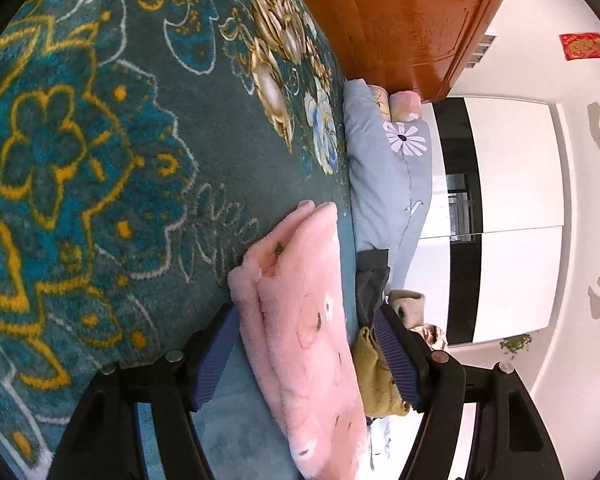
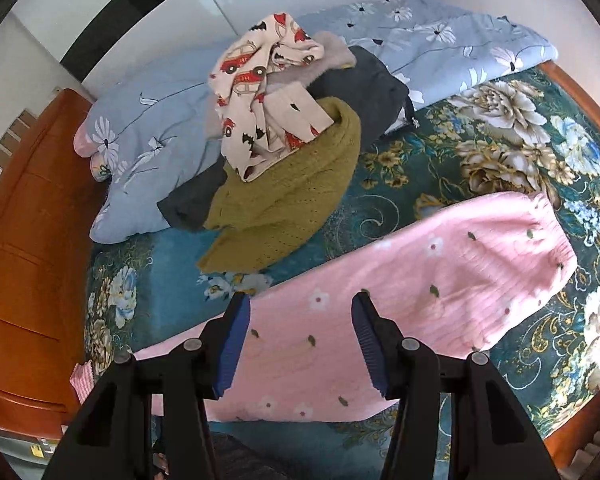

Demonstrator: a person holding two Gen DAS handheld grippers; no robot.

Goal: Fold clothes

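A pink fleece garment (image 2: pixel 440 276) with small flowers lies folded into a long strip on the teal floral blanket (image 2: pixel 480 152). My right gripper (image 2: pixel 302 298) hovers over its near half, open, with nothing between its blue pads. In the left wrist view the same pink garment (image 1: pixel 300 320) runs lengthwise between the fingers of my left gripper (image 1: pixel 306 312). Its jaws stand wide and open. One pad (image 1: pixel 218 356) is beside the garment's edge, the other pad (image 1: pixel 396 356) is clear of it, next to an olive knit.
A pile lies behind the pink garment: an olive knit sweater (image 2: pixel 296 192), a cream car-print piece (image 2: pixel 260 92) and dark grey clothing (image 2: pixel 364 76). A blue flowered duvet (image 2: pixel 440 40) runs along the bed's far side. The wooden headboard (image 2: pixel 24 240) stands at the left.
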